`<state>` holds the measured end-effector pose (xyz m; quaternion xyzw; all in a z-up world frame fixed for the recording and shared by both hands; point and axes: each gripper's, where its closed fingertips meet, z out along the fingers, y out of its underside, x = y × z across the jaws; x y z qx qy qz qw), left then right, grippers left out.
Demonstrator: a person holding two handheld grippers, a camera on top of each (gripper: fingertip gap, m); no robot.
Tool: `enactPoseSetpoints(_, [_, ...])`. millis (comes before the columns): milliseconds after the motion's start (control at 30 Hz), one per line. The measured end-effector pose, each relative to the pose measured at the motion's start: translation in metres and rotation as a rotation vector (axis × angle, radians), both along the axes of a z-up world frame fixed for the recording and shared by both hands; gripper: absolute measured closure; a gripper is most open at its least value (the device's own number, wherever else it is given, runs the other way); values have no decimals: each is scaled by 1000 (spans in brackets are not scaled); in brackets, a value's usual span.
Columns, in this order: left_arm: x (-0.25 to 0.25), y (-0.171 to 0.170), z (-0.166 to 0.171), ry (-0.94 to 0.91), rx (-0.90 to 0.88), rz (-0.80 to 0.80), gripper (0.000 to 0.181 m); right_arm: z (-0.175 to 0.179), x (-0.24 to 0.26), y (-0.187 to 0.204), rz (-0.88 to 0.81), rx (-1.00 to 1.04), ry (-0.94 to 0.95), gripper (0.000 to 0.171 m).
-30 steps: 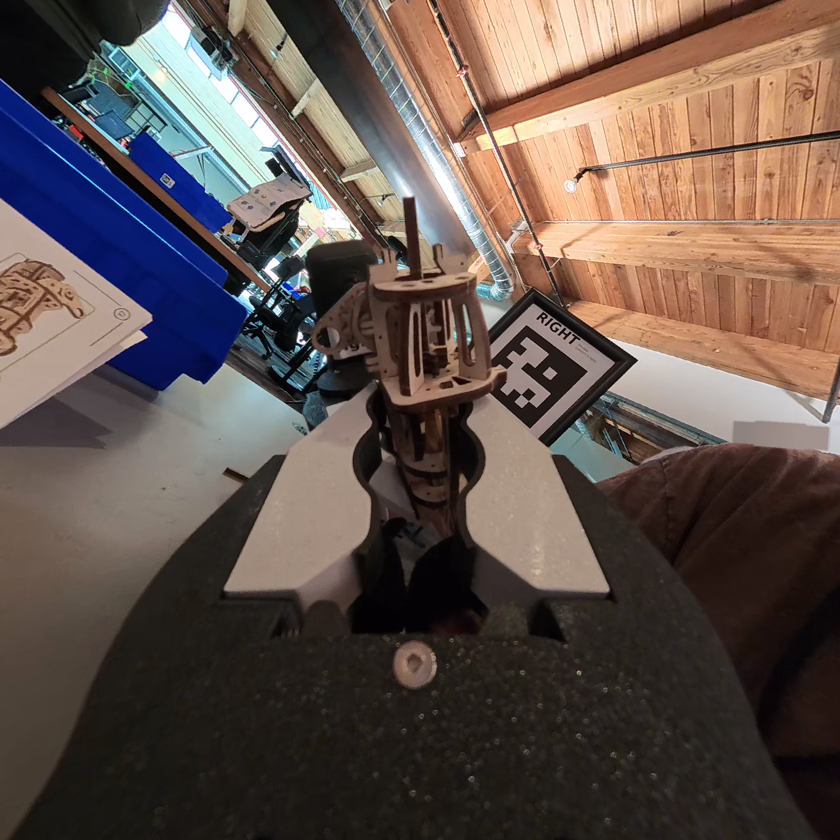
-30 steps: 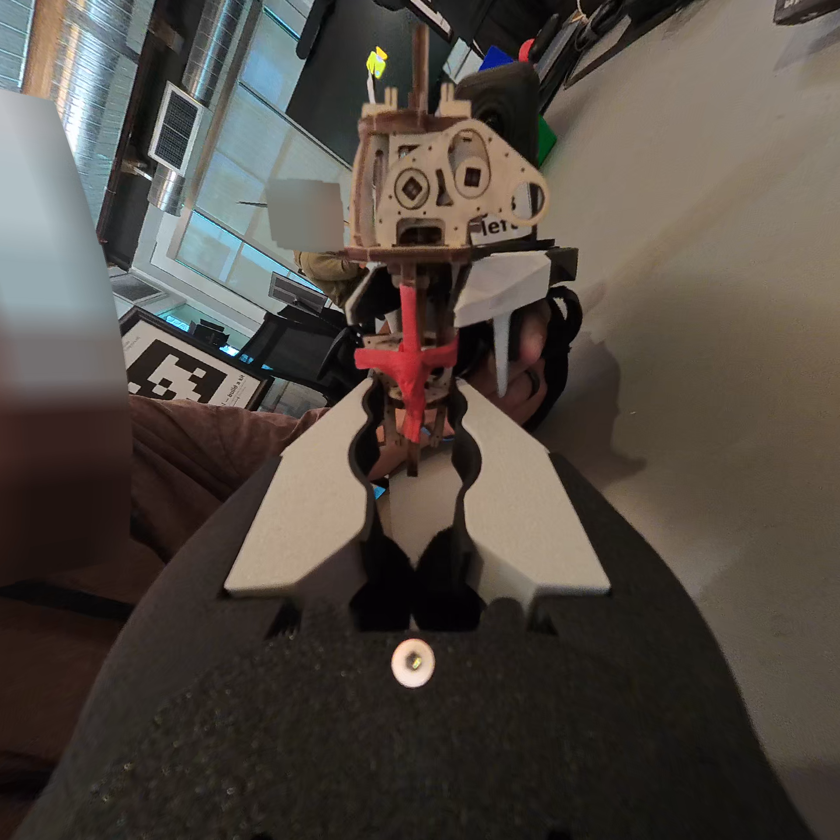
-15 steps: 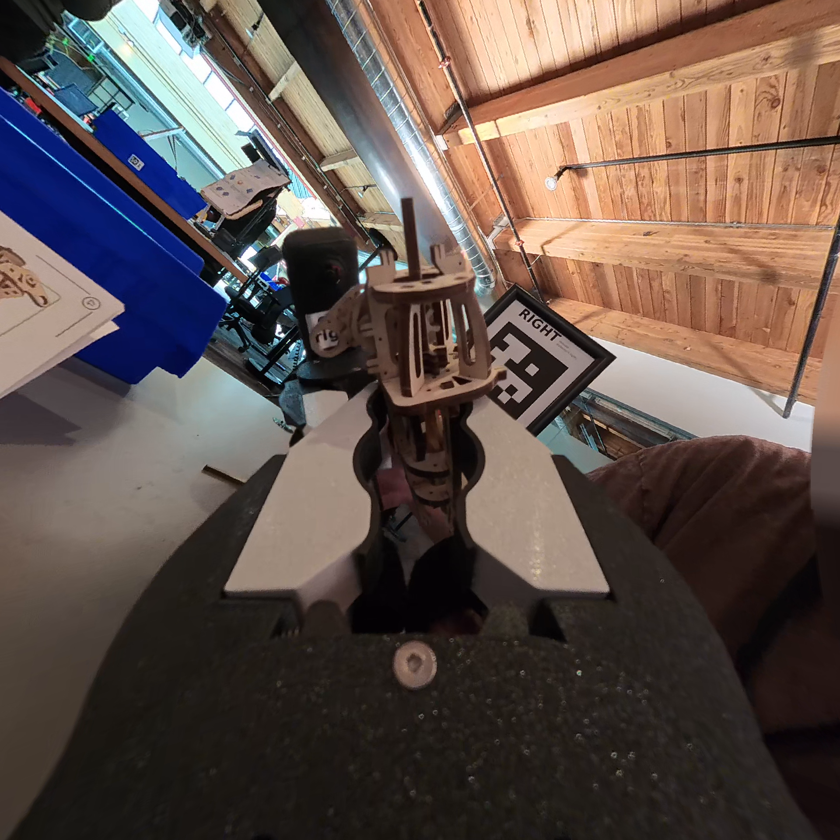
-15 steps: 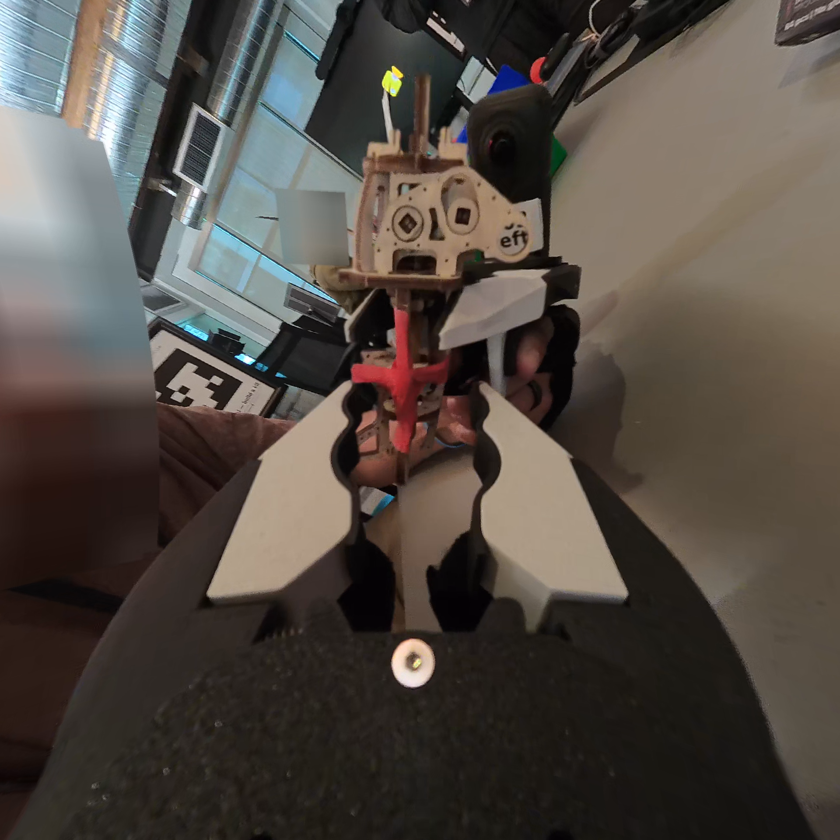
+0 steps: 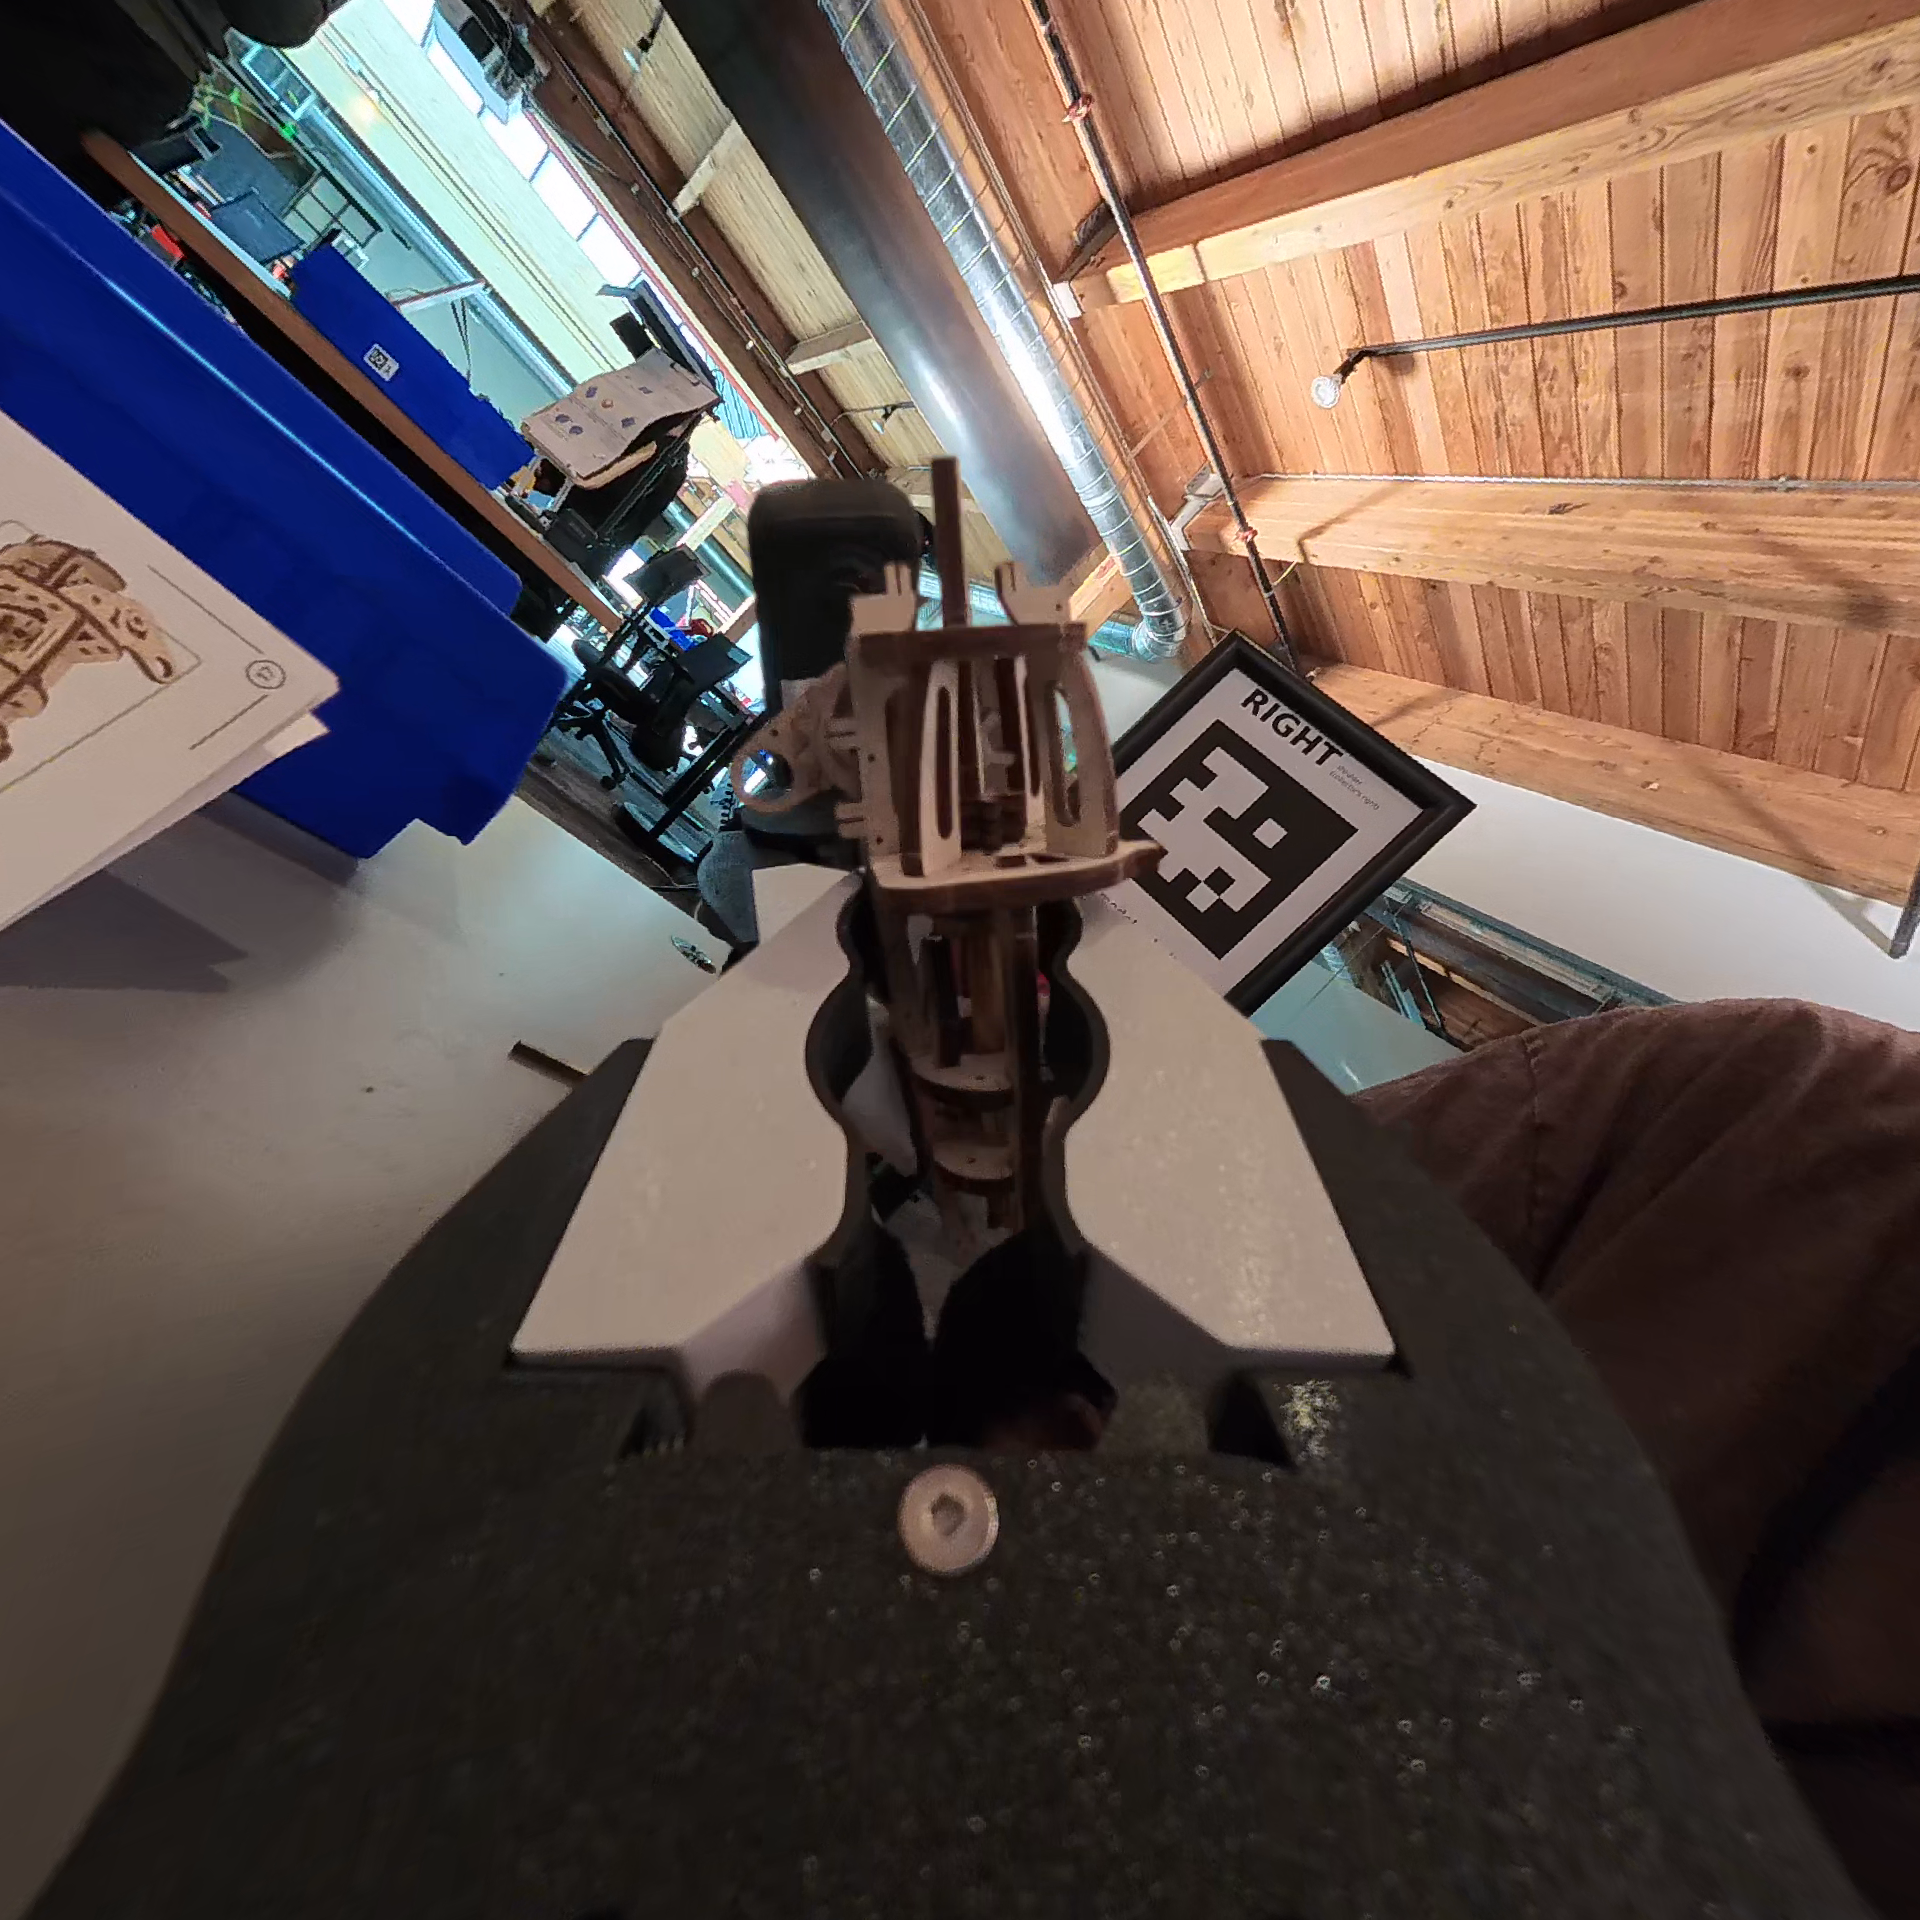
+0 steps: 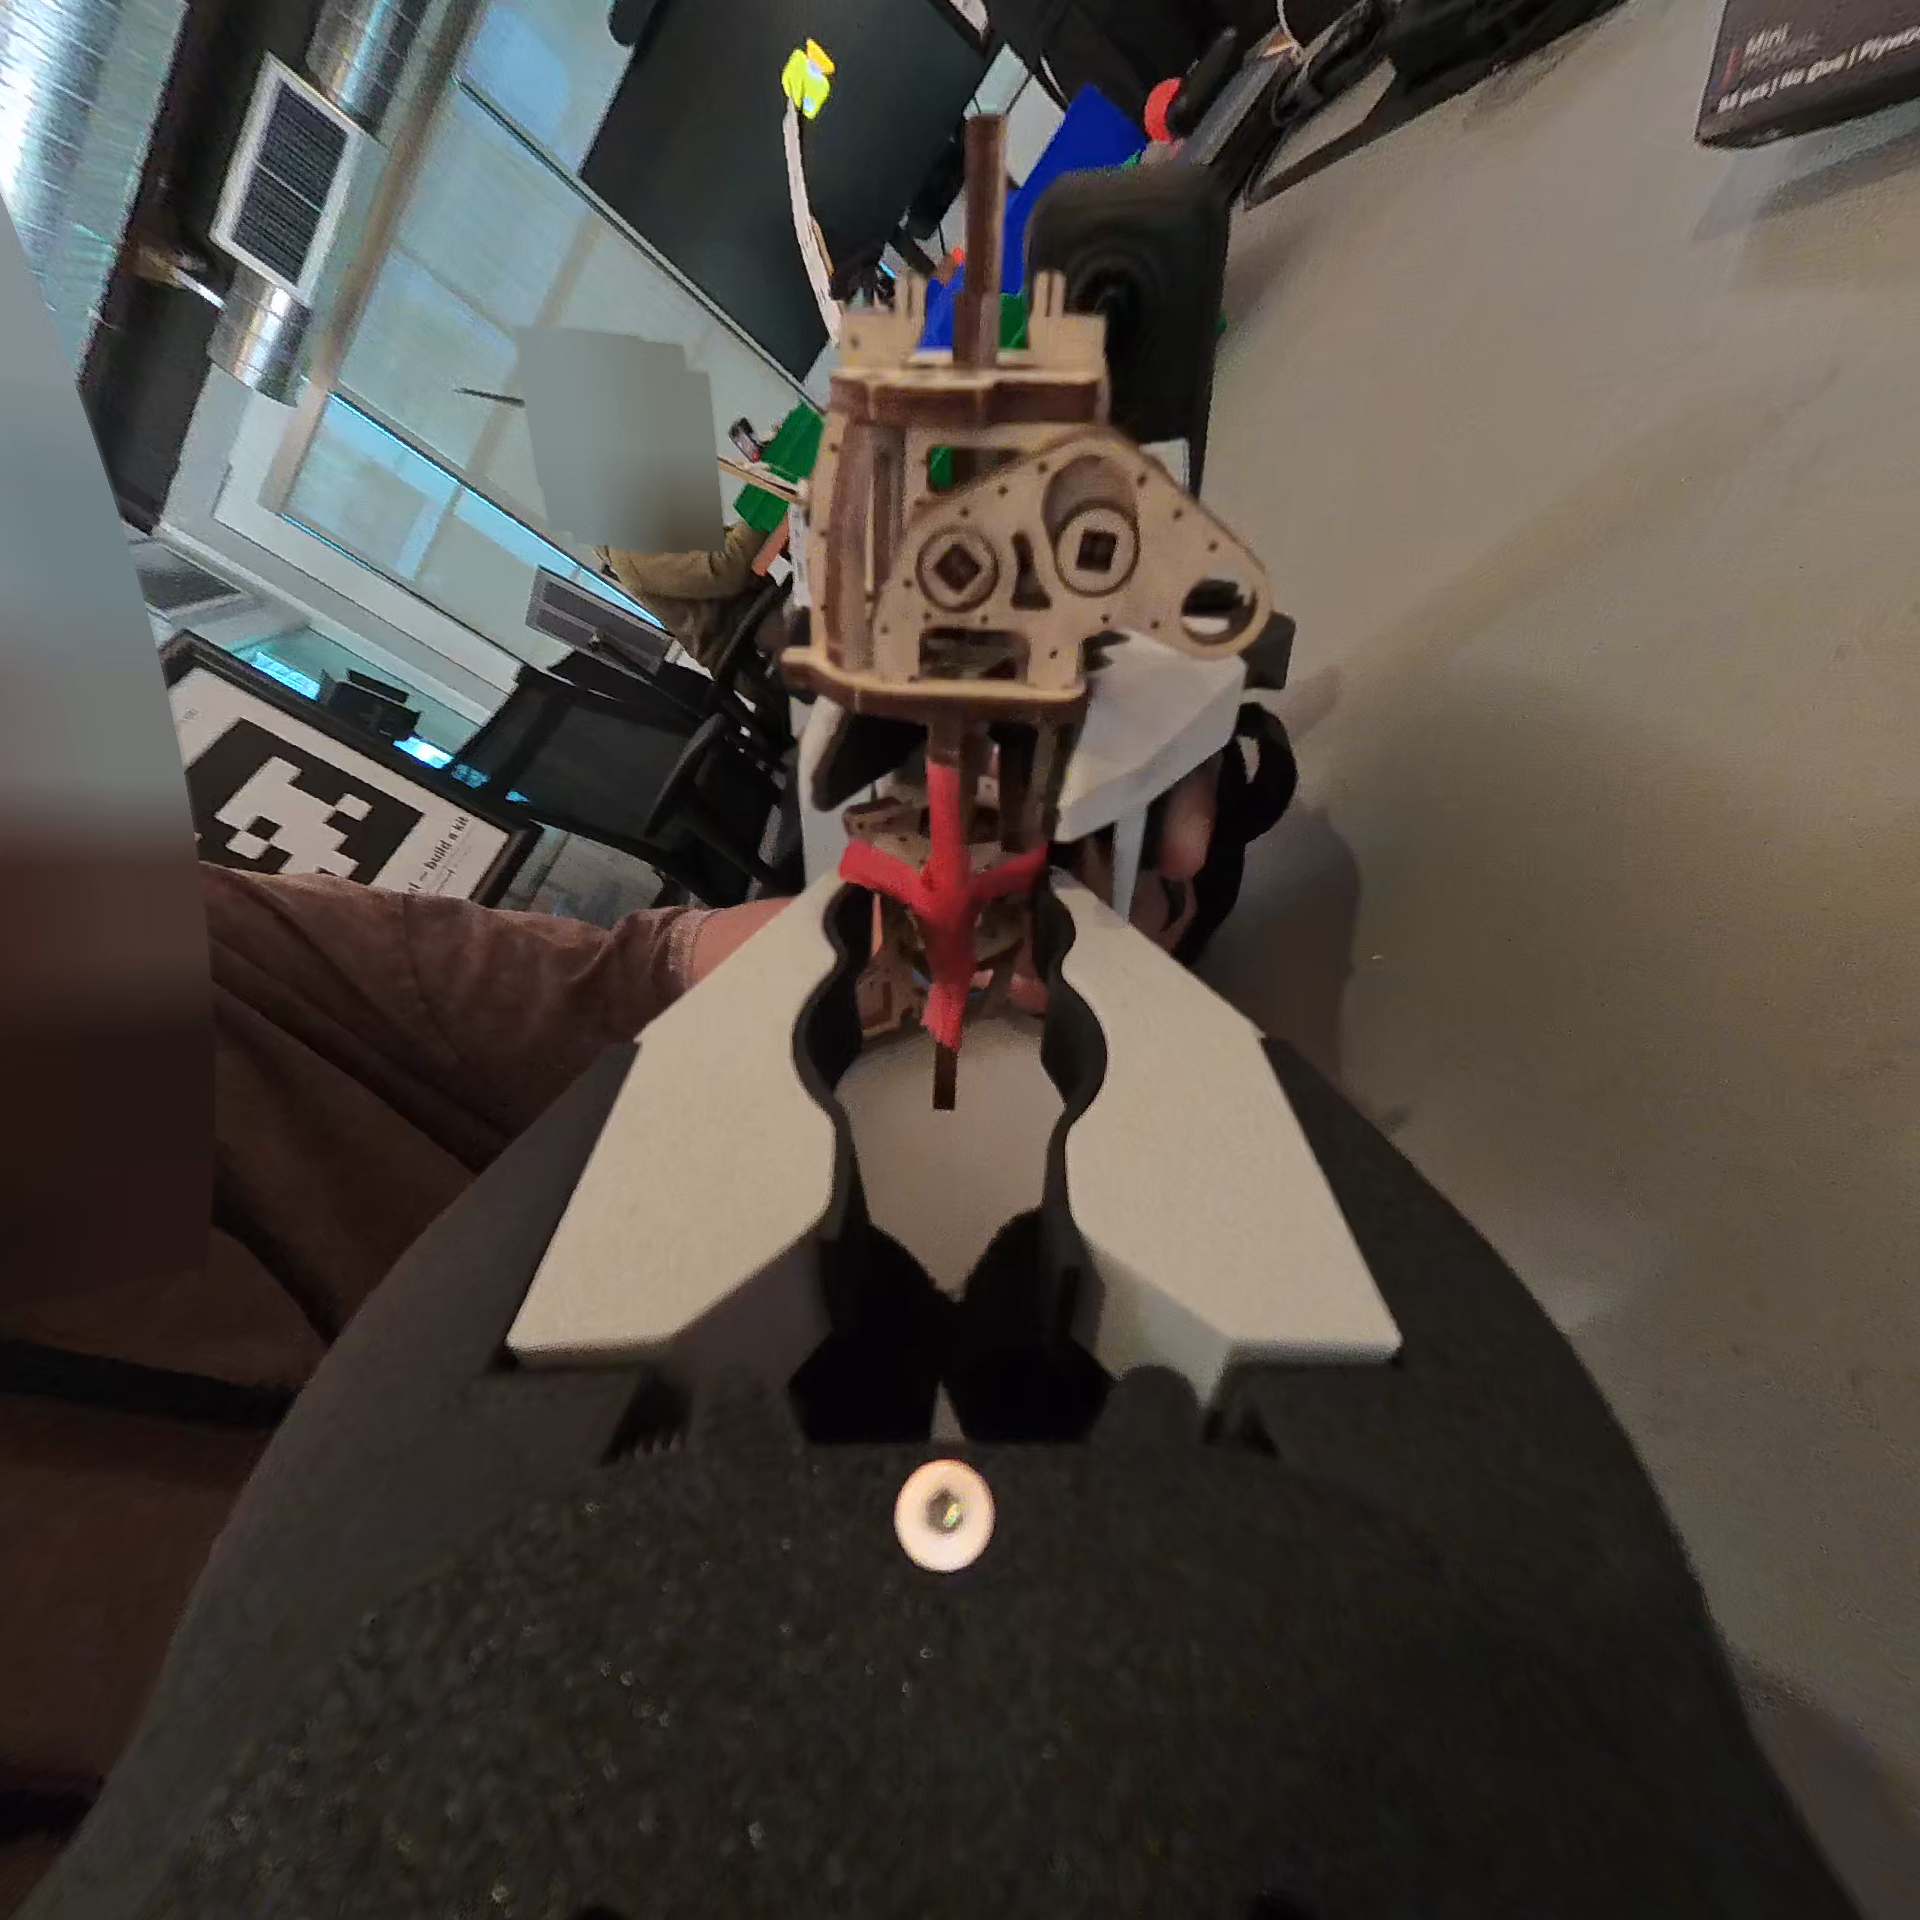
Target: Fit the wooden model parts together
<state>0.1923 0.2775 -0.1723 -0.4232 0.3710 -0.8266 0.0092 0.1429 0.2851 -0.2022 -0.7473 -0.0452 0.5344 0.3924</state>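
Wooden model, pale, red-banded, is clamped in left claw; right claw gapes.

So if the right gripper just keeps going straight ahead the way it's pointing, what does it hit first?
Most likely the wooden model, straight ahead. Its thin lower stem, wrapped in a red band, already hangs between the open jaws of the right gripper. The left gripper holds the model just beyond; depth is hard to judge.

This was a workshop or maker space: a timber plank ceiling with a bare metal duct, blue storage bins on benches, office chairs, large windows, and a pale worktable.
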Motion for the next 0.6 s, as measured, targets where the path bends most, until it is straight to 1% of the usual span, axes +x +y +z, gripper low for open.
enactPoseSetpoints(267, [-1,4,1,-4,-1,11,155,3,1,3,-21,3,14,139])
enactPoseSetpoints(367, [-1,6,1,-5,-15,15,155,4,4,7,-46,21,18,124])
enactPoseSetpoints(500, [-1,10,1,-5,-17,38,155,6,9,11,-82,40,55,120])
enactPoseSetpoints(600, [0,9,0,1,-12,47,155,3,9,14,-101,41,44,119])
